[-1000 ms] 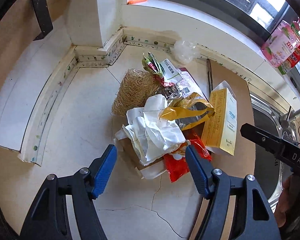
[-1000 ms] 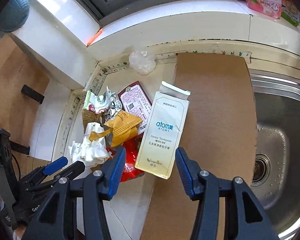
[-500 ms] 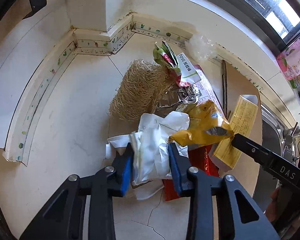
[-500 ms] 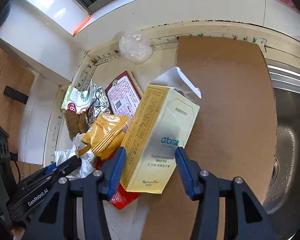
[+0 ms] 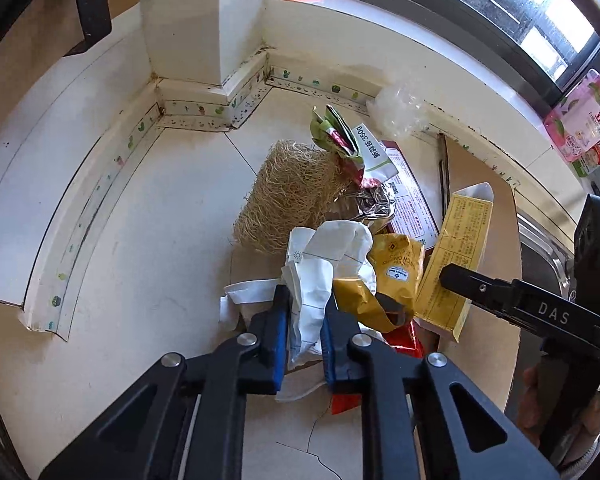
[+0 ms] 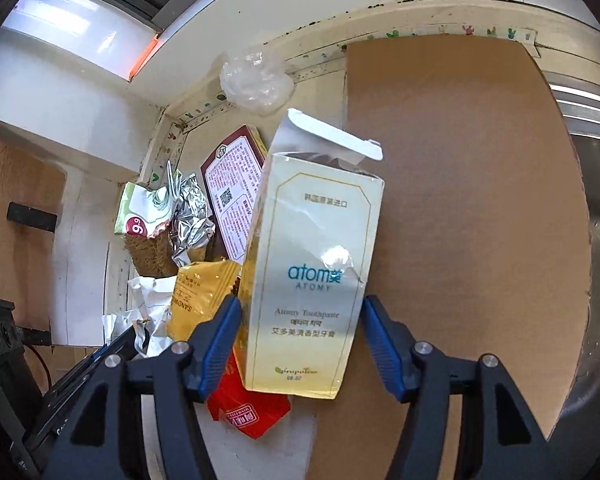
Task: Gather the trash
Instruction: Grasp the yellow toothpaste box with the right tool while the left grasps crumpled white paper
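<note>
The left hand-held gripper (image 5: 305,334) is clenched on the crumpled white paper (image 5: 327,264) of the trash pile on the tabletop (image 5: 148,248). The right hand-held gripper (image 6: 300,338) is opening, its pads astride the stiff, glossy toothpaste box (image 6: 312,264). Next, I think, the soft paper must be lifted away.

We find the left gripper (image 5: 305,330) angled steeply downward, its blue pads clamped tight together. The right gripper (image 6: 300,344) likewise points downward, its jaws opening, pads (image 6: 220,344) standing well apart and pressing nothing.
</note>
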The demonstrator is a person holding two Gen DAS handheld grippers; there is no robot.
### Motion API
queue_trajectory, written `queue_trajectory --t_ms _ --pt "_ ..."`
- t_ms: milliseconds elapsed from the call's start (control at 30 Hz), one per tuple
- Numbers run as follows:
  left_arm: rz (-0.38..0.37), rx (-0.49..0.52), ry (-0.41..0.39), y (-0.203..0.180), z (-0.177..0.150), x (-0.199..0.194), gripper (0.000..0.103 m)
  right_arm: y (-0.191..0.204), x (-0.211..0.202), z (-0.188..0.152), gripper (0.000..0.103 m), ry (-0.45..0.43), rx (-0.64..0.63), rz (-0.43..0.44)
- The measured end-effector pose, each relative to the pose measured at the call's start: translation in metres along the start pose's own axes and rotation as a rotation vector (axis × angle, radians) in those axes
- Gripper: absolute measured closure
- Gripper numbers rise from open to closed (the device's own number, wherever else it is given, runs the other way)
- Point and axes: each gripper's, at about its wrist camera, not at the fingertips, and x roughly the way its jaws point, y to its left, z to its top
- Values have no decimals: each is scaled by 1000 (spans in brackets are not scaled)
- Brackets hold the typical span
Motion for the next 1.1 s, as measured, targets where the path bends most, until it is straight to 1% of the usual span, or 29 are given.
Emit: queue_trajectory --t_ms 133,167,200,367,567,800,1000,1100 --pt "8 -16 -24 10 -3 -13 91 7 0 -2 41 -21 -13 13" --pt "12 -18 -30 13 -5 -17 91 10 0 -3 48 -28 -20 11" --pt "22 -15 -39 14 -7 -21 91 13 -1 -4 49 -35 -31 9" --pt "75 31 -78 15 -19 -40 91 27 -10 -15 49 -66 -70 18" --pt "82 80 -107 15 -45 -66 91 37 -33 -43 49 -94 -86 38" --pt "53 130 -152 26 -90 -109 91 54 -68 -99 49 -139 -101 33" --pt "-30 166 -174 51 -139 -151 91 73 -101 -173 49 -210 -72 2" --pt "-64 187 -173 66 -165 -168 91 88 -115 -216 49 -242 -60 -16"
